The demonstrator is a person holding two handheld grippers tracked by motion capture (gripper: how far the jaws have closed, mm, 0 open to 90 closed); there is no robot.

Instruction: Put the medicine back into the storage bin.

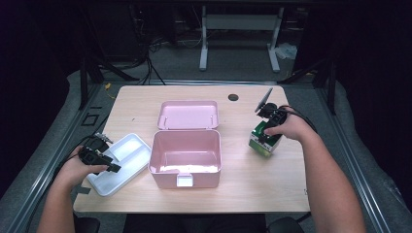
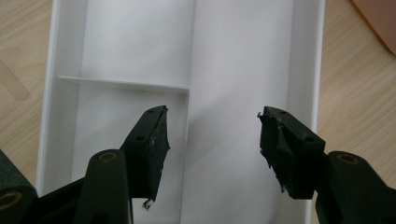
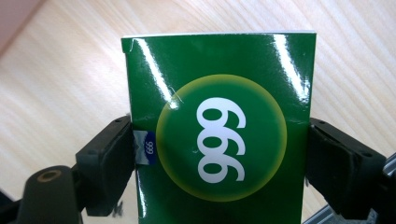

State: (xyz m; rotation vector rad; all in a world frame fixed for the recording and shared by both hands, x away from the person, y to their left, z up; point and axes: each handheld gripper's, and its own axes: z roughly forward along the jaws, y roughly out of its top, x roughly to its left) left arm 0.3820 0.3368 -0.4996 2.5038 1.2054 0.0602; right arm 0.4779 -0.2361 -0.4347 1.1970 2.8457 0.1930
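Jaws of the right gripper point(image 3: 219, 154) clamp the green box point(image 3: 219, 121) on its two side faces, pads pressed flat against the card, so the load is carried square and cannot swing. That box sits at the right side of the surface point(image 1: 243, 189), apparently raised just off it, well apart from the pink case point(image 1: 185, 158).

Jaws of the left gripper point(image 2: 212, 144) stand released with nothing between them, poised over the white tray point(image 2: 243, 70), probably ready to steady or take it.

Open room: the case stands with lid point(image 1: 188, 115) folded back, cavity unobstructed. Bare wood lies between box and case. Mind the near case rim on entry.
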